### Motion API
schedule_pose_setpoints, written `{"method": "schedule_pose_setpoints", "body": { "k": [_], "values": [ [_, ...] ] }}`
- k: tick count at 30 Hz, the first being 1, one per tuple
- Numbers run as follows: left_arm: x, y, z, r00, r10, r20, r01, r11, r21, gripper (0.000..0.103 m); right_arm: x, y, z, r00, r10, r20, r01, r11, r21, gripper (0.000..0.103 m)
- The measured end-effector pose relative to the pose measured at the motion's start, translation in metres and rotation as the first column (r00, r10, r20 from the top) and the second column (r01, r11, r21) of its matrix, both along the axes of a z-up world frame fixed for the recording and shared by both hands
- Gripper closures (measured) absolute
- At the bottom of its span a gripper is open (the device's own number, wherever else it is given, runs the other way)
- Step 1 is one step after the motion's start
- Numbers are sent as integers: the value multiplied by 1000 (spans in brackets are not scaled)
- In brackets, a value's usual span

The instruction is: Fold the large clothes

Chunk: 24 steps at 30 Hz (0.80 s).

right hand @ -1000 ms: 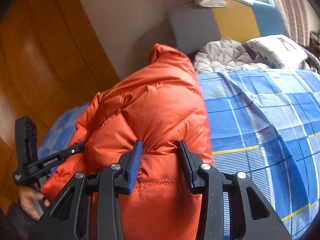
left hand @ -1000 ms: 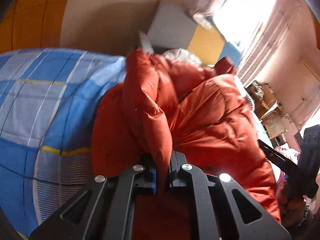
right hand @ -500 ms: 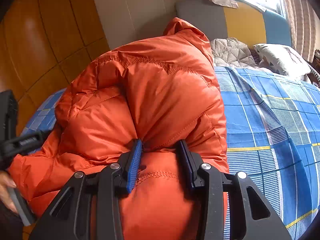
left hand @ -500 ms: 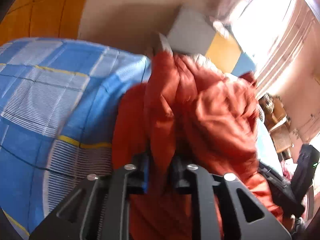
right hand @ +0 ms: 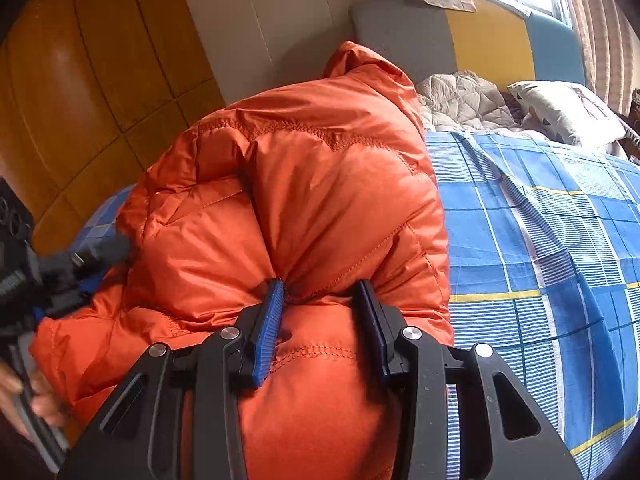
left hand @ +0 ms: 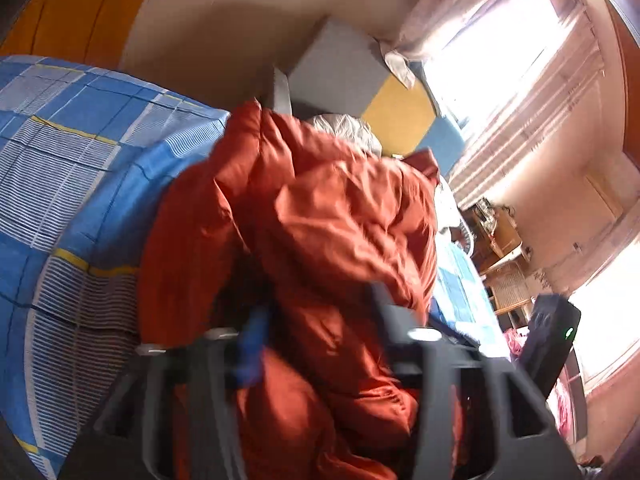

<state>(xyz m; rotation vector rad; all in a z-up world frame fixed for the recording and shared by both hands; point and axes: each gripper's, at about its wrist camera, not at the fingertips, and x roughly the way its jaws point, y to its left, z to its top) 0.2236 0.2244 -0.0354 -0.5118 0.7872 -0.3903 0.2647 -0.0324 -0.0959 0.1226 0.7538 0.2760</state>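
**Puffer jacket bunched between two grippers at the near edge of the bed**

An orange puffer jacket [right hand: 320,208] was found heaped on the blue plaid bedsheet [right hand: 560,248], at the side of the bed nearest the wooden floor [right hand: 80,80]. Its hood end was turned toward the grey, yellow and blue headboard [right hand: 472,36], so that the long axis was judged to run from the grippers away toward the headboard, with the bulk lying ahead of both tools, not to either side.

The right gripper [right hand: 320,300] was seen clamped on a thick quilted fold of the jacket, the padding being pinched and puckered between its blue pads [right hand: 268,332]. This hand was placed on the side of the heap facing the open sheet.

The left gripper [left hand: 316,320] was blurred in its own view; its jaws had just been opening, and a bulge of jacket fabric was seen between them. No pinch could be made out there, so the hold was taken to have been let go. In the right wrist view it appeared at the jacket's floor-side edge [right hand: 80,264], carried by a person's hand [right hand: 32,396].

The right hand was therefore judged to be the only one with a hold. Any coming fold was thought to turn on that grip, with the free fabric lying forward and toward the left gripper's side.
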Motion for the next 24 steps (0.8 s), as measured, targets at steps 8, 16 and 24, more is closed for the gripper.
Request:
{"method": "schedule_pose_setpoints", "body": {
  "k": [8,16,24],
  "values": [
    [-26,11,-10,998,37,53,-40,997,66,98,-1,-4,23,1000,-5,3,5,1000,21,49],
    [-25,5,-18,998,61,30,-65,987,150,98,15,25,35,999,-10,45,12,998,-55,49],
    [-28,5,-27,997,76,25,-79,981,179,98,24,53,24,999,12,45,-3,982,-186,47]
  ]
}}
